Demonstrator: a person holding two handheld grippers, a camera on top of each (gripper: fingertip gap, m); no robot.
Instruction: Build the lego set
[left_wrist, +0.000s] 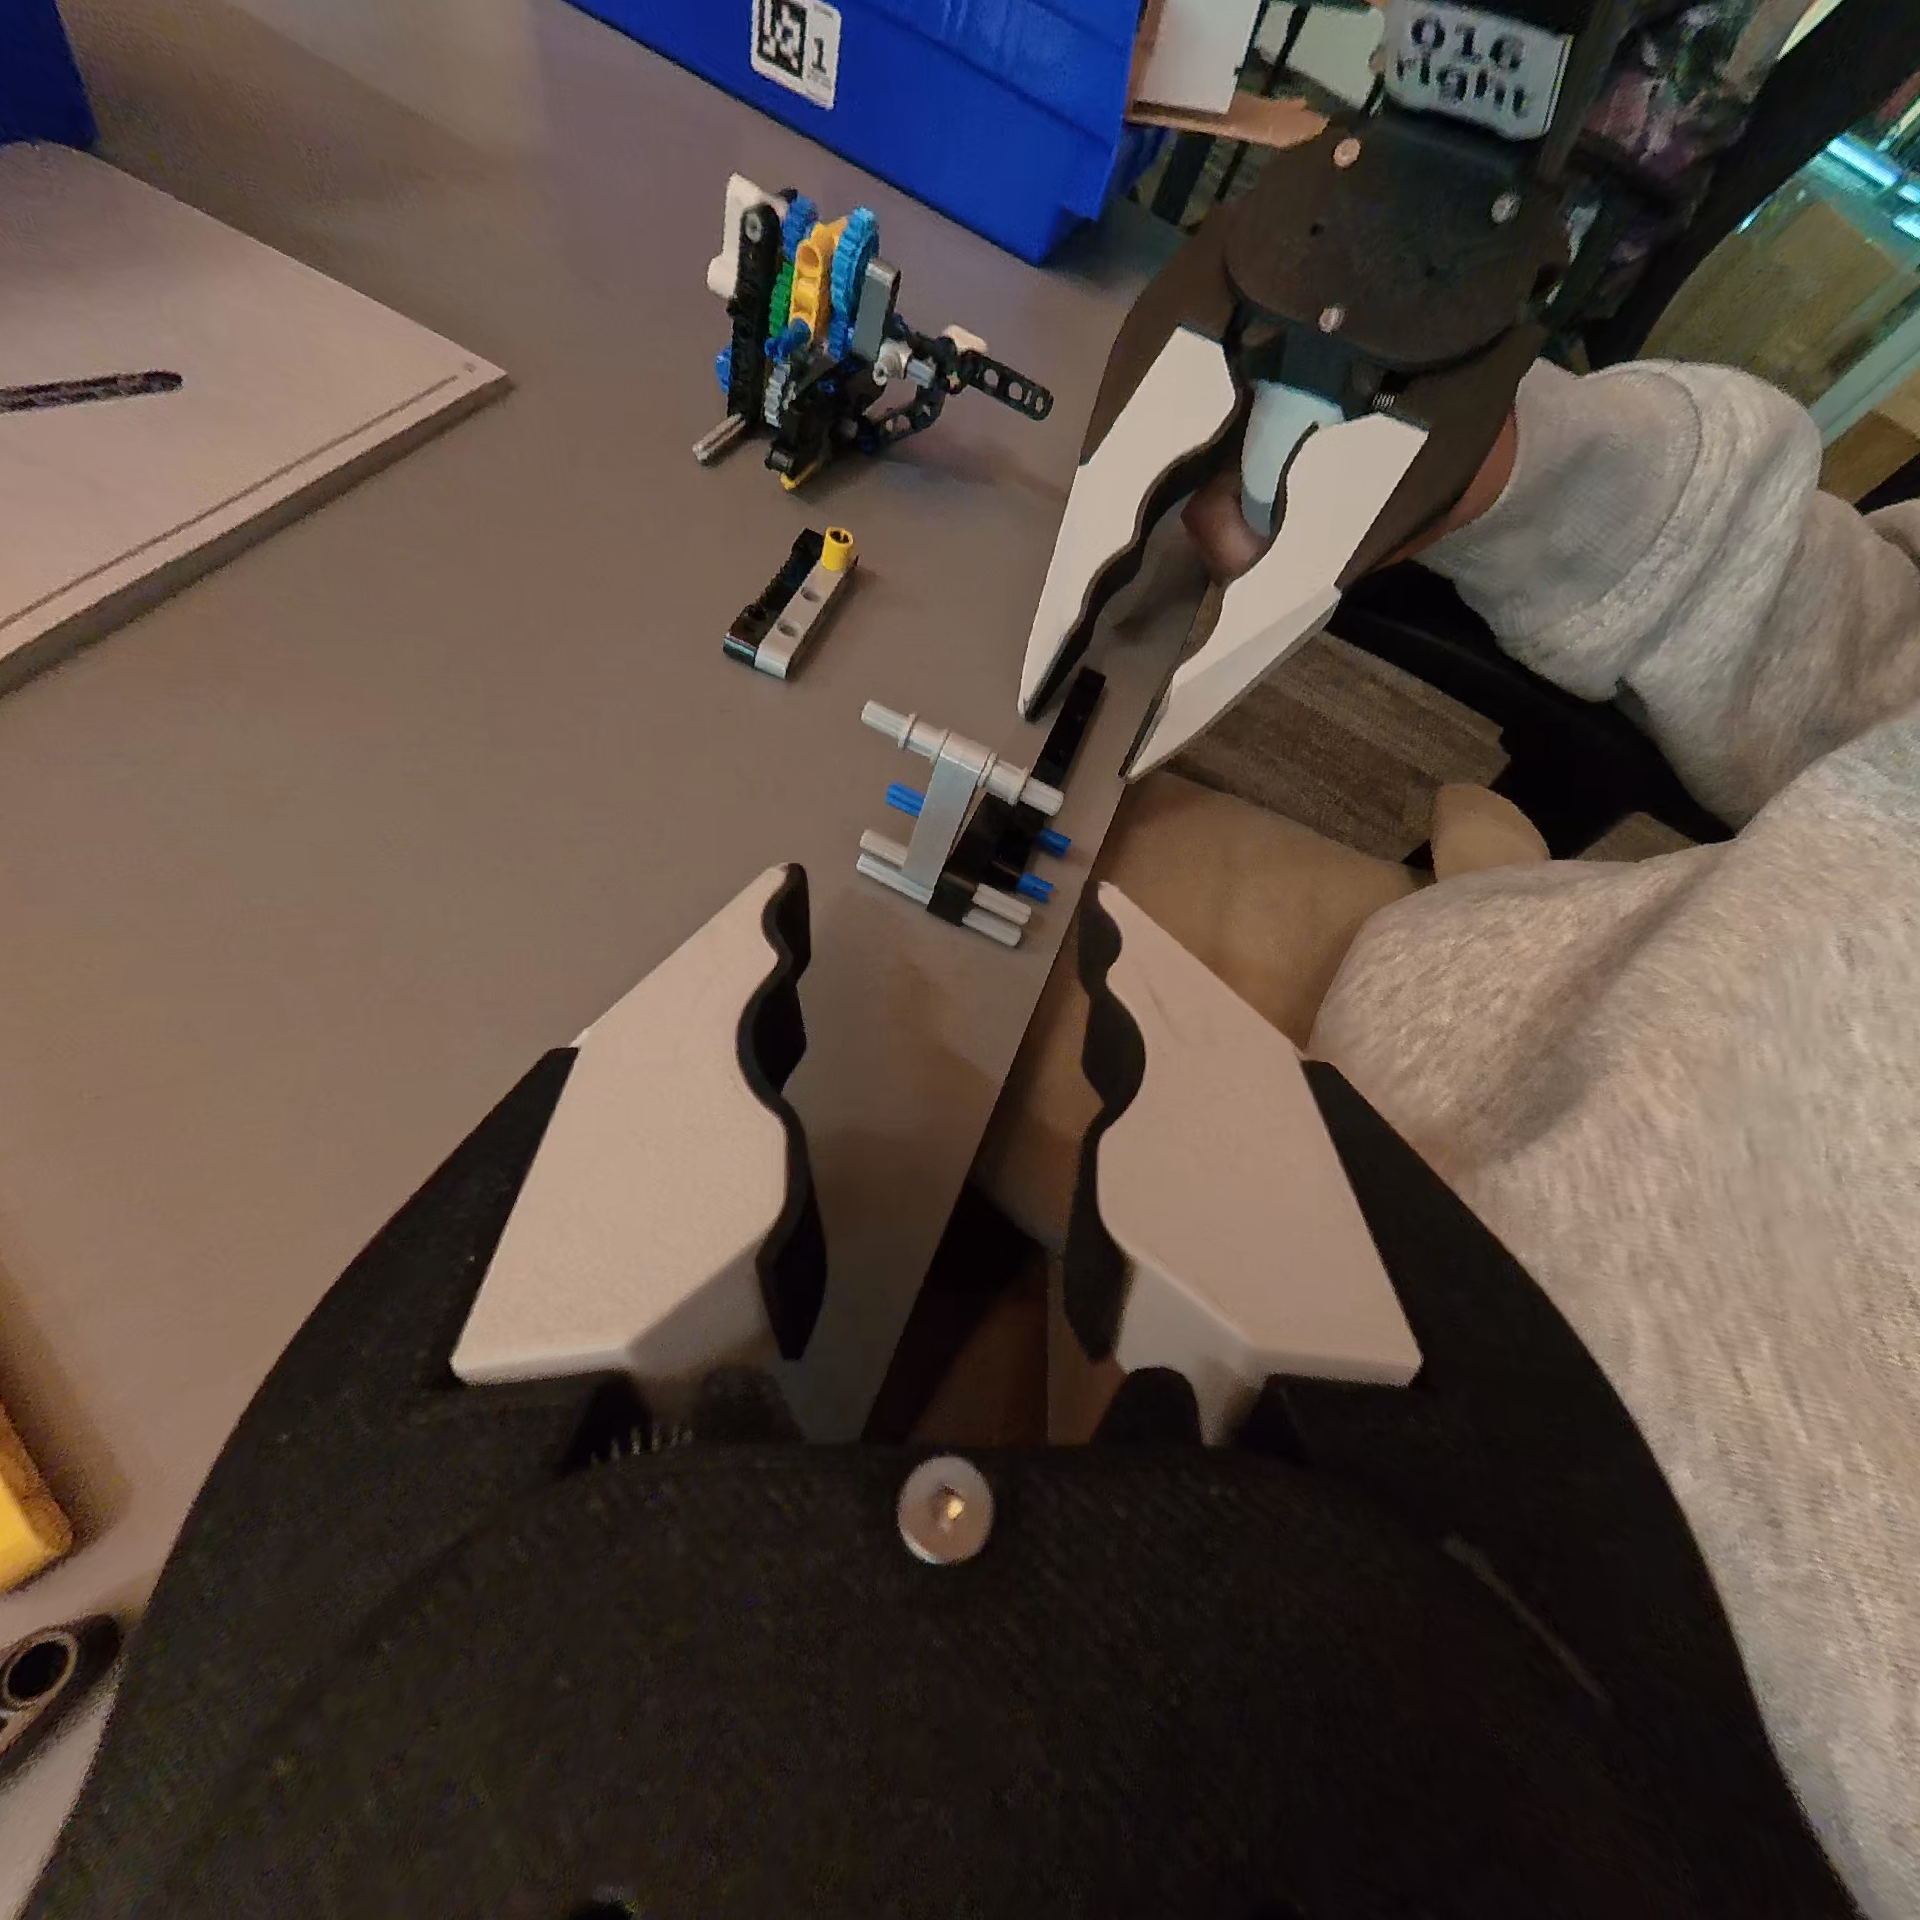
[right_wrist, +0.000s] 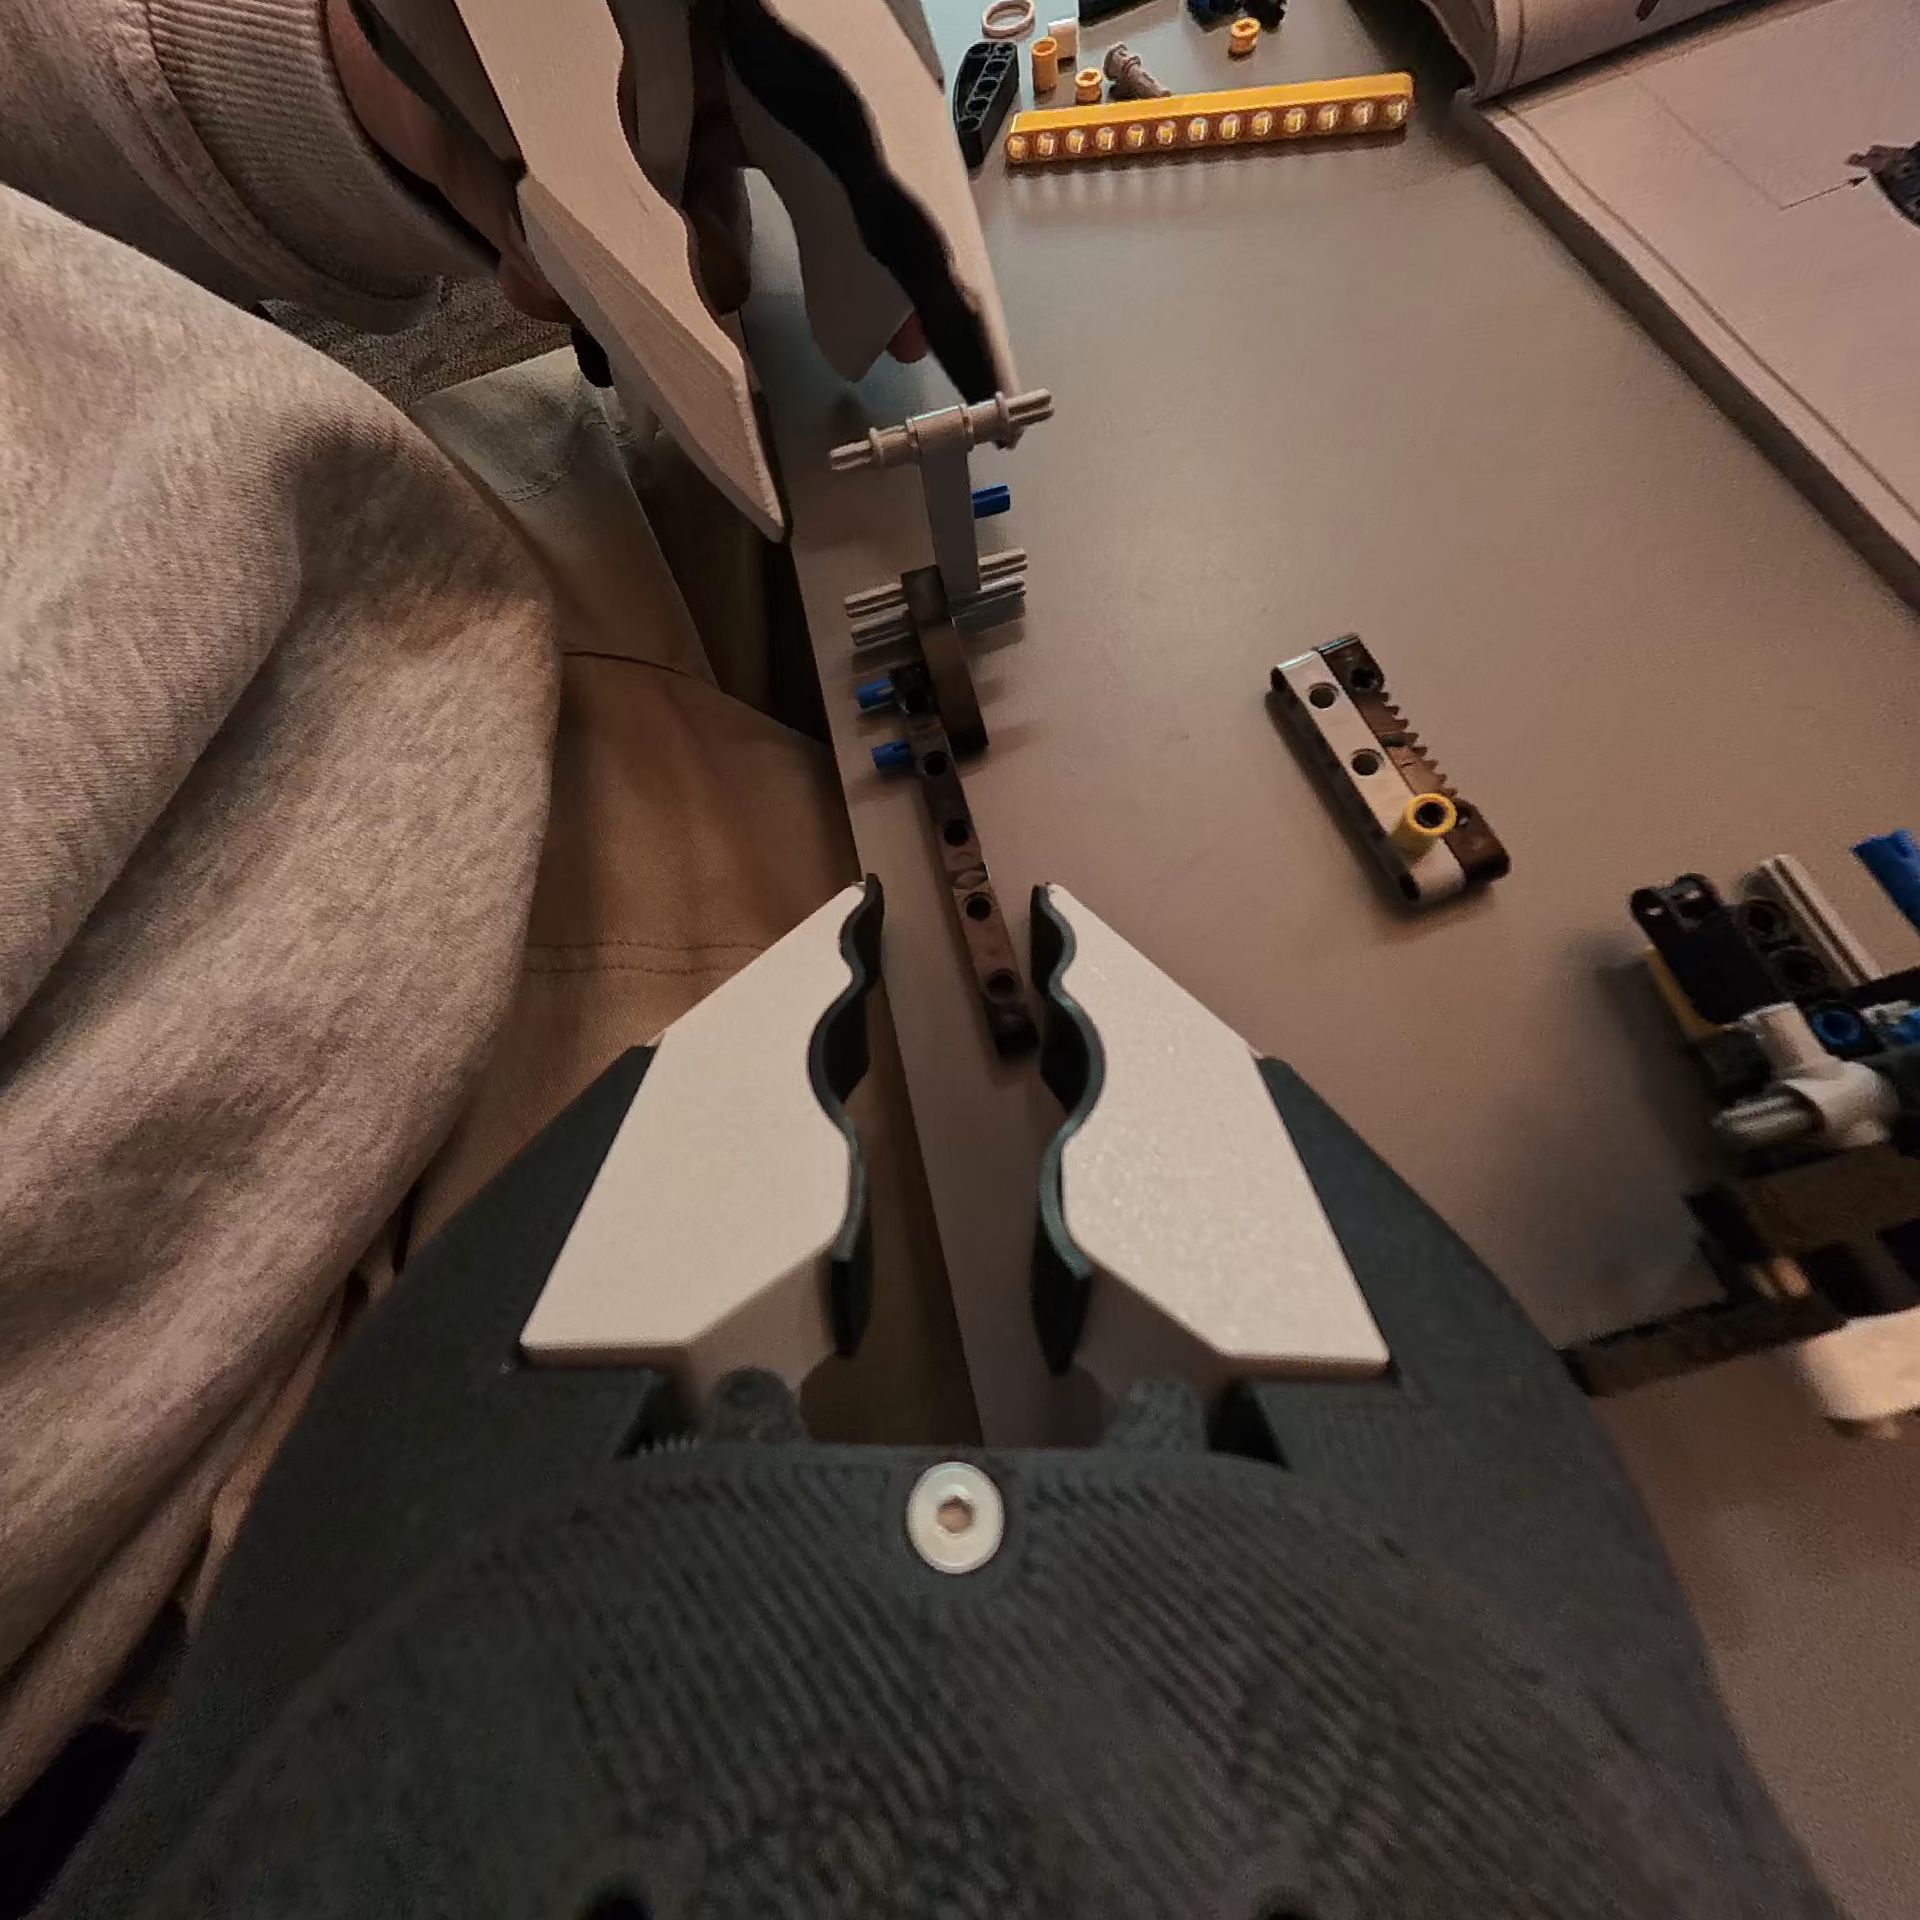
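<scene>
A small sub-assembly, a grey frame with grey axles, blue pins and a long black beam, lies flat at the table's near edge. My left gripper is open and empty, its tips just short of the grey end. My right gripper is open, with its fingers on either side of the black beam's free end, not closed on it. Each gripper also shows in the other view, the right one and the left one. A black-and-grey block with a yellow bush lies beyond. The larger geared model stands farther off.
A blue bin stands at the back. An open booklet lies beside the parts. A long yellow beam and several small loose pieces lie past the left gripper. The person's grey sleeves and lap are close along the table edge. The tips of one gripper are about 8 cm away from the tips of the other.
</scene>
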